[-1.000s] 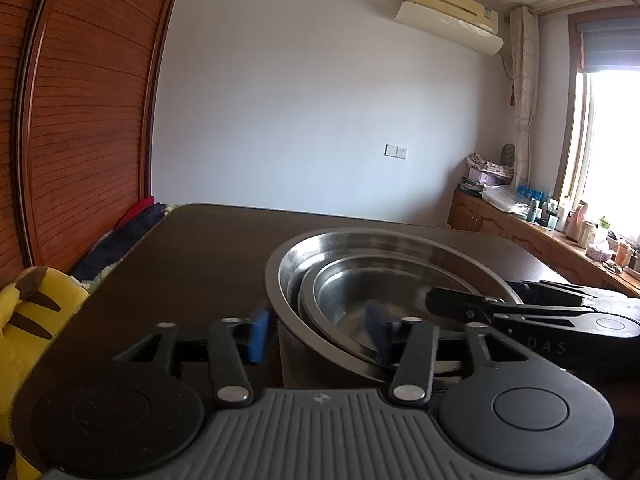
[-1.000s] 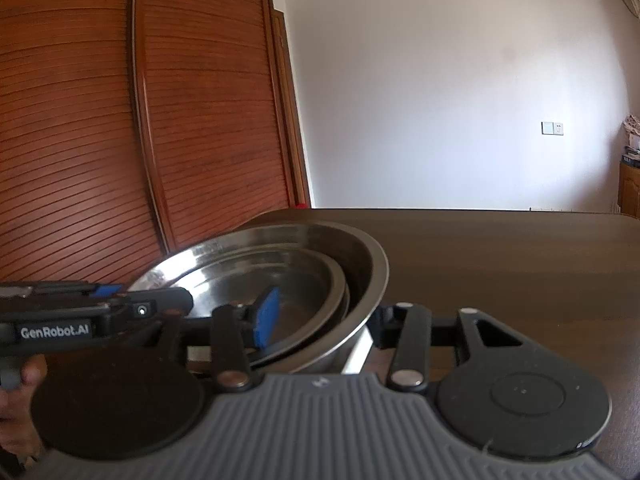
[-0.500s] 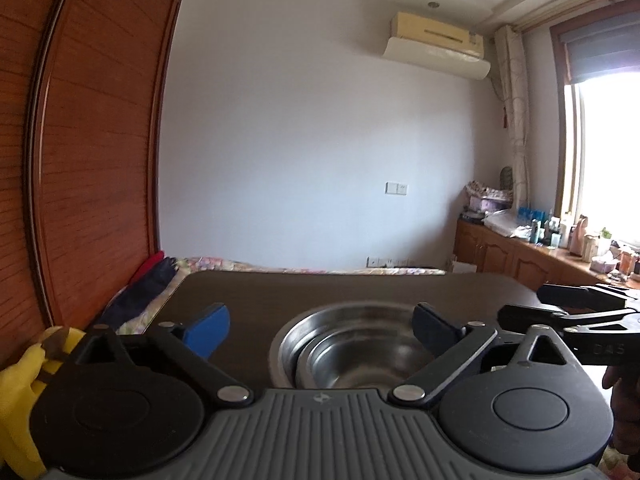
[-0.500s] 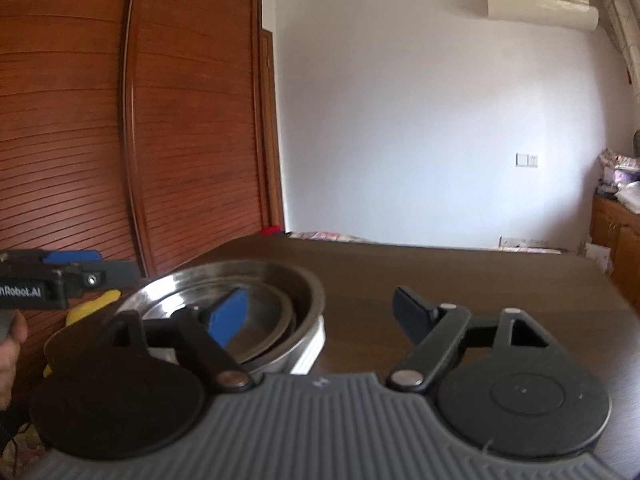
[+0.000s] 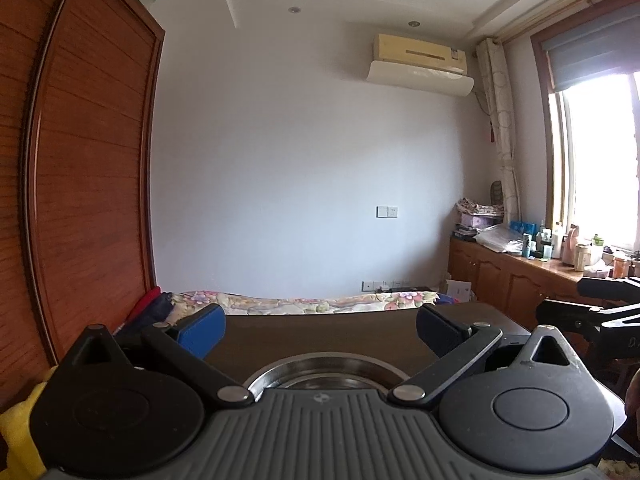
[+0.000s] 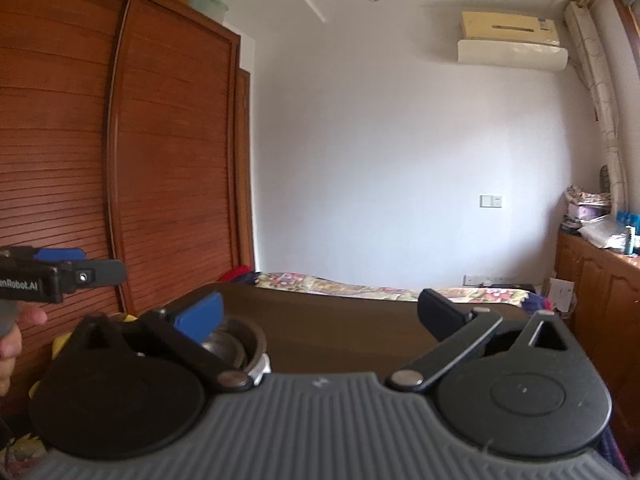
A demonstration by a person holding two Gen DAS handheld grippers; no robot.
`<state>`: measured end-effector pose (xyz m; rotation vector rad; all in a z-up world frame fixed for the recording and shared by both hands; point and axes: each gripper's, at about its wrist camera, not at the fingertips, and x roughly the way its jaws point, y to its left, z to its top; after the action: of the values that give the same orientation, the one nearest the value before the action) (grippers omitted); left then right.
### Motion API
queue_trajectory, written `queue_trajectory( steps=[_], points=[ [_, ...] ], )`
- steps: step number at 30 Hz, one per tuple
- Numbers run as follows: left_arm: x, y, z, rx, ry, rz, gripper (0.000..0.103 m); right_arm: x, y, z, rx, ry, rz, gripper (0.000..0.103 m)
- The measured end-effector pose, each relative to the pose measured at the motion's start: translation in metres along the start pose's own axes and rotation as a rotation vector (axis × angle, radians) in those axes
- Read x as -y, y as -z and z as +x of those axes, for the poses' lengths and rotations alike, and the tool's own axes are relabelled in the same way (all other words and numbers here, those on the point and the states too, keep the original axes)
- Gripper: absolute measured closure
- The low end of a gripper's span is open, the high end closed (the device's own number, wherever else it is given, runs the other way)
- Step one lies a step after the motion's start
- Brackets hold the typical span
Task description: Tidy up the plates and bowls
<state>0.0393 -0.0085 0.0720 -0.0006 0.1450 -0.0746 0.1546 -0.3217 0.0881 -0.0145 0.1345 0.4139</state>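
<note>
A stack of nested steel bowls [image 5: 324, 368] rests on the dark brown table [image 5: 320, 332]. In the left wrist view only its far rim shows, just below and ahead of my left gripper [image 5: 322, 332]. That gripper stands wide open above the stack with nothing between its pads. In the right wrist view the bowls [image 6: 236, 344] sit low at the left, partly behind the blue fingertip [image 6: 200, 316]. My right gripper [image 6: 320, 316] is lifted clear of them, its jaws opening and empty. A hand [image 6: 12, 344] holds the left gripper's body [image 6: 60, 276] at the left edge.
A brown slatted wardrobe [image 6: 120, 180] stands to the left. A bed with a floral cover [image 5: 304, 304] lies past the table's far edge. A wooden cabinet [image 5: 520, 276] with bottles runs along the right under the window. A yellow soft toy [image 5: 20, 432] is low left.
Both grippers let go of the bowls' rims, opened wide and rose, drawing back from the stack. The bowls stay nested on the table and look smaller and lower in both views.
</note>
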Motion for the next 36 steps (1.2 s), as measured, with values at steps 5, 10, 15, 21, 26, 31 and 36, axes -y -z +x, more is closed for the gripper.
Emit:
queue_trajectory(
  steps=[5, 10, 15, 21, 26, 31, 36],
  points=[
    [0.012, -0.005, -0.005, 0.0, -0.021, 0.024, 0.0, 0.0, -0.003, -0.004, 0.003, 0.049, -0.017, 0.0],
    [0.013, -0.002, -0.012, 0.001, -0.007, 0.026, 0.0, 0.001, -0.003, -0.013, 0.016, 0.079, -0.019, 0.0],
    [0.017, 0.004, -0.017, 0.005, -0.012, 0.047, 0.0, -0.001, 0.001, -0.017, 0.014, 0.097, -0.023, 0.0],
    [0.016, 0.016, -0.02, -0.025, -0.042, 0.045, 0.0, 0.001, 0.01, -0.023, 0.002, 0.131, -0.014, 0.0],
    [0.014, 0.025, -0.018, -0.052, -0.06, 0.042, 0.0, 0.001, 0.017, -0.023, -0.014, 0.156, -0.008, 0.0],
    [0.014, 0.03, -0.013, -0.071, -0.068, 0.042, 0.0, -0.001, 0.021, -0.023, -0.012, 0.18, -0.017, 0.0],
    [0.017, 0.04, -0.007, -0.102, -0.073, 0.047, 0.0, 0.0, 0.027, -0.022, -0.027, 0.194, -0.005, 0.0]
  ],
)
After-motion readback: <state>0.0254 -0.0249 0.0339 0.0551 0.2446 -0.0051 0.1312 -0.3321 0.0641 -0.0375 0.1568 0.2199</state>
